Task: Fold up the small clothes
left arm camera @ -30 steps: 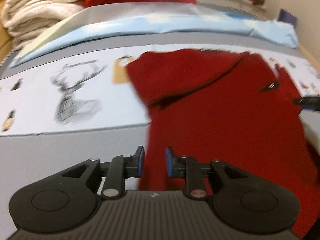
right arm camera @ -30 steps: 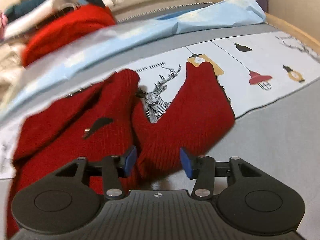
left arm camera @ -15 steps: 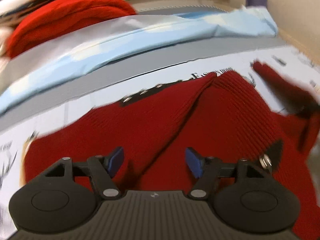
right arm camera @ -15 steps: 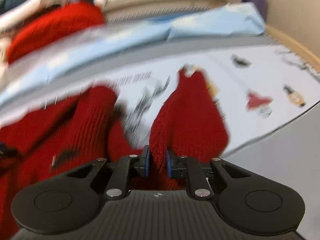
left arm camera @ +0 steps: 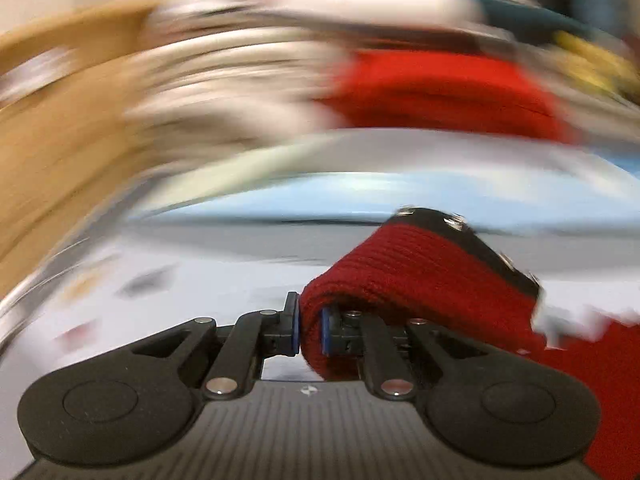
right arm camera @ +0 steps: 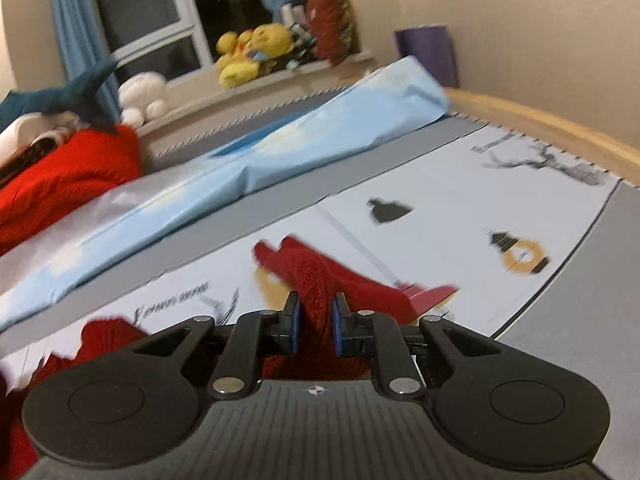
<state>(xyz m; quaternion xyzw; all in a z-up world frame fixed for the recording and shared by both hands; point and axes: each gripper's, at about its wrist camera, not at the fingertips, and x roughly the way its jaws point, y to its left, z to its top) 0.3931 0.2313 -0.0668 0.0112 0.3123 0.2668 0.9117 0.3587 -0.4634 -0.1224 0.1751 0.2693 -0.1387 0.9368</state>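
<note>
A dark red knit garment (left arm camera: 420, 272) with a black snap-button strip lies on a white printed sheet (right arm camera: 440, 220). In the left wrist view a rolled fold of it sits between the blue pads, and my left gripper (left arm camera: 311, 330) is closing tight on that fold. My right gripper (right arm camera: 314, 326) is shut on a raised sleeve or edge of the same garment (right arm camera: 316, 272), which stands up between its jaws. More of the red knit (right arm camera: 104, 336) trails off to the lower left. The left wrist view is heavily blurred.
A light blue folded sheet (right arm camera: 280, 152) lies across the bed behind the garment. A bright red blanket (right arm camera: 60, 176) and pale towels (left arm camera: 240, 92) are stacked at the back left. Plush toys (right arm camera: 252, 52) sit on the window sill. A wooden bed rail (right arm camera: 540, 120) runs along the right.
Both grippers have closed on the red garment and lifted its edges. The left one opened wide over the knit, then shut on a fold. Both views have swung upward.
</note>
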